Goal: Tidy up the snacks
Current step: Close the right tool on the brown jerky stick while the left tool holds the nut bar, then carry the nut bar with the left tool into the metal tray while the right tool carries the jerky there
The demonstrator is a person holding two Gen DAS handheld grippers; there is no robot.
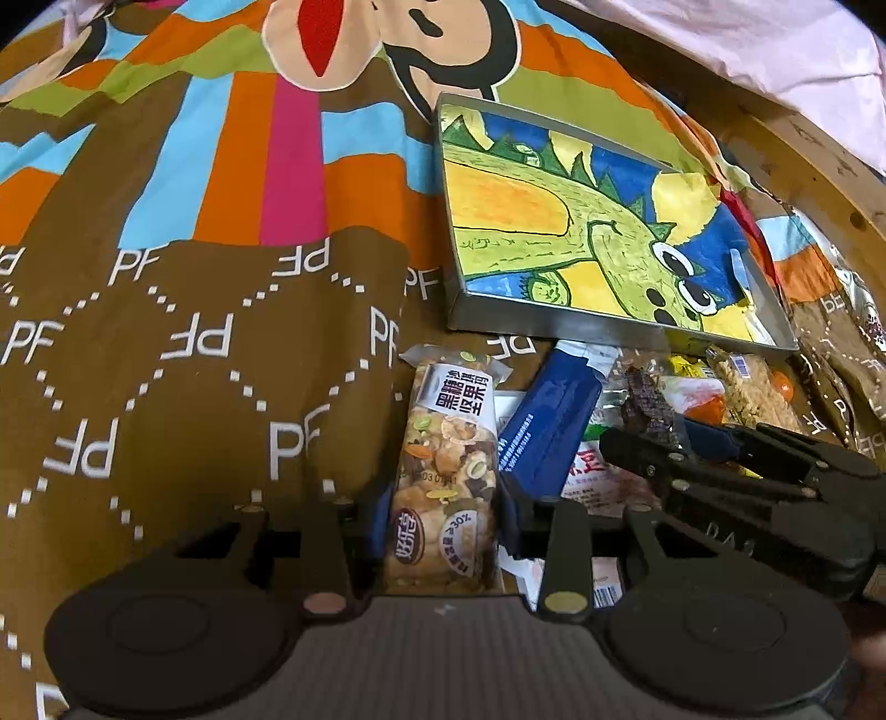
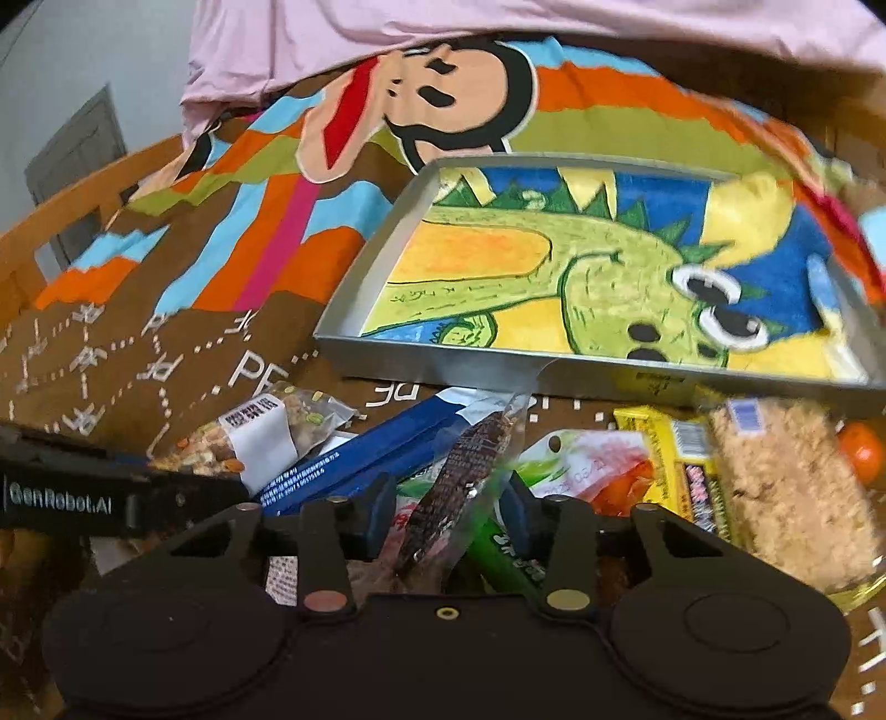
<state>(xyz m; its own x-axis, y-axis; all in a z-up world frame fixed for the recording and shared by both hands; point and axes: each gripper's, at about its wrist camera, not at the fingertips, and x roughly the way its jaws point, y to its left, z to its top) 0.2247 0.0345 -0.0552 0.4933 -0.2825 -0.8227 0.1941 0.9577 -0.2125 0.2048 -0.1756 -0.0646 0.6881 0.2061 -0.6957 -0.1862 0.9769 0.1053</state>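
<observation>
In the left wrist view my left gripper (image 1: 446, 520) is shut on a clear-wrapped nut bar (image 1: 448, 459), its blue pads (image 1: 379, 518) pressing both long sides. My right gripper (image 2: 448, 509) is shut on a dark purple snack in a clear wrapper (image 2: 465, 465), which stands tilted above the pile. The left wrist view shows the right gripper (image 1: 653, 435) close on the right with that dark snack (image 1: 645, 399) at its tip. At the left edge of the right wrist view the left gripper (image 2: 221, 487) holds the nut bar (image 2: 266, 437). Just behind the pile lies a metal tray (image 2: 443, 363) lined with a dinosaur drawing.
Loose snacks lie on the patterned bedspread (image 1: 194, 343) in front of the tray: a blue packet (image 2: 354, 459), a green packet (image 2: 509, 551), a yellow packet (image 2: 664, 459), a crumbly bar (image 2: 786, 493). A wooden bed frame (image 2: 66, 221) and pink sheet (image 2: 498, 39) border the far side.
</observation>
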